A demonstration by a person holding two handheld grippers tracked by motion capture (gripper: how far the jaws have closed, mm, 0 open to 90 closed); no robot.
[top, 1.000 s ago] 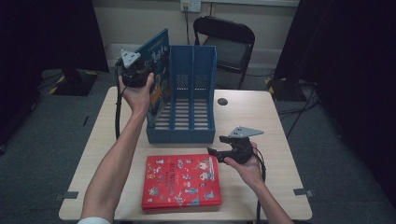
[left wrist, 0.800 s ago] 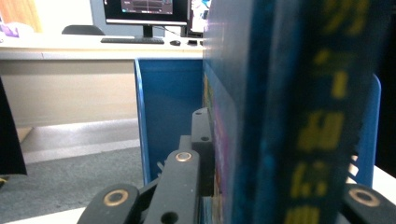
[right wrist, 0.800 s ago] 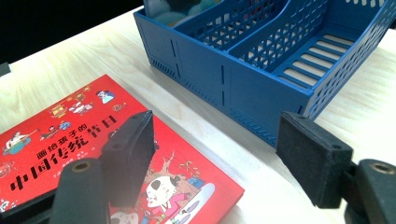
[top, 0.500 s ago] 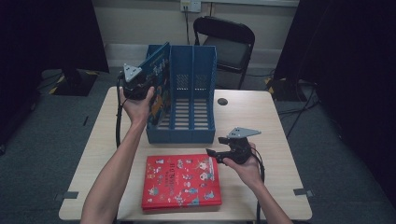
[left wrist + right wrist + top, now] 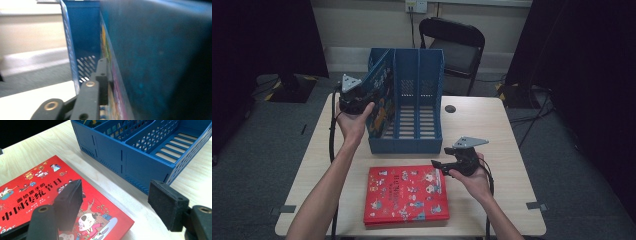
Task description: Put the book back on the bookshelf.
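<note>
A blue picture book (image 5: 380,93) leans tilted in the left compartment of the blue three-slot file rack (image 5: 430,90). My left gripper (image 5: 366,99) is shut on the book's left edge. In the left gripper view, one black finger (image 5: 102,75) presses flat on the book's cover (image 5: 150,65), with the rack's slotted wall (image 5: 71,50) just beyond. A red picture book (image 5: 406,194) lies flat in front of the rack. My right gripper (image 5: 439,166) hovers open over its upper right corner. The right gripper view shows its pads (image 5: 70,197) spread above the red book (image 5: 32,190) and the rack's front wall (image 5: 130,167).
The rack's middle and right slots (image 5: 424,115) hold nothing. A small dark disc (image 5: 450,108) lies on the wooden table (image 5: 507,145) right of the rack. A black folding chair (image 5: 454,45) stands behind the table. Cables trail from both grippers.
My left gripper has come down and slightly right, lowering the blue book from above the rack into its left compartment. The right gripper has stayed nearly still over the red book.
</note>
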